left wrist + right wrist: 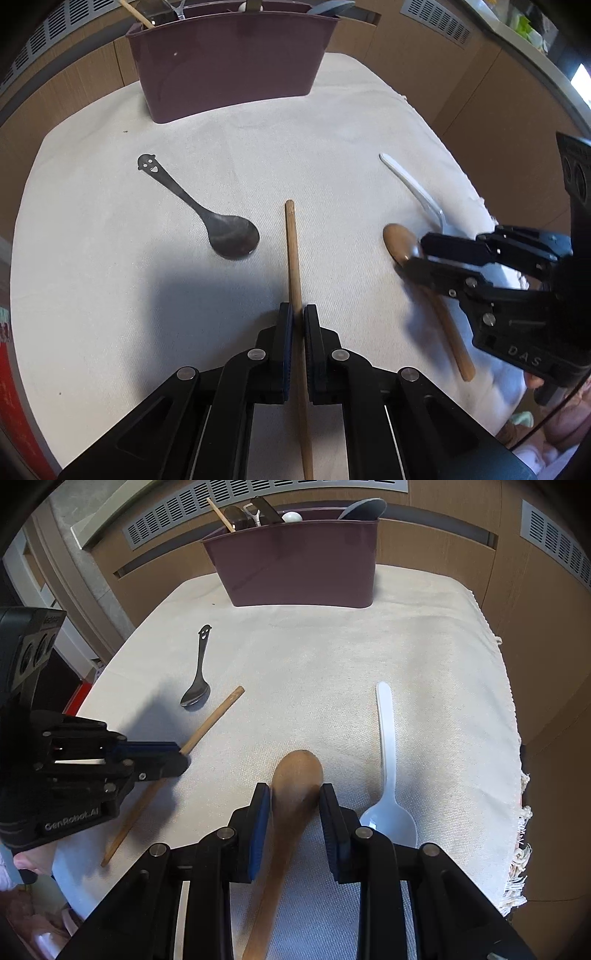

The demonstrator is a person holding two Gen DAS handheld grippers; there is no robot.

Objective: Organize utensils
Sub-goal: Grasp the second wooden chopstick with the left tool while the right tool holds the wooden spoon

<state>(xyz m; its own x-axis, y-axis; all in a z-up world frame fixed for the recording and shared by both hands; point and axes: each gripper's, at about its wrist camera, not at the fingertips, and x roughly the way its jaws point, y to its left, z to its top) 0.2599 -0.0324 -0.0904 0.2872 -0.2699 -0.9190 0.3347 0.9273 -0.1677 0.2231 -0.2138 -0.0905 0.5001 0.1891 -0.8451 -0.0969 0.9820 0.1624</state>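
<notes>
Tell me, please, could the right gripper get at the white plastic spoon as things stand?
Probably not yet: the right gripper straddles the wooden spoon. Once freed, the white plastic spoon lies uncovered just beside it.

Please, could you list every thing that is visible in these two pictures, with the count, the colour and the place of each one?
Utensil holder: one, dark purple, far end of cloth, holding several utensils.
Metal spoon: one, dark grey, smiley handle, left part of cloth.
Chopstick: one, light wood, centre, between left claw fingers.
Wooden spoon: one, brown, near edge, bowl between right claw fingers.
Plastic spoon: one, white, right side of cloth.
Cloth: one, cream, covering the table.
Left claw: black, closed on chopstick.
Right claw: black, open around wooden spoon.
</notes>
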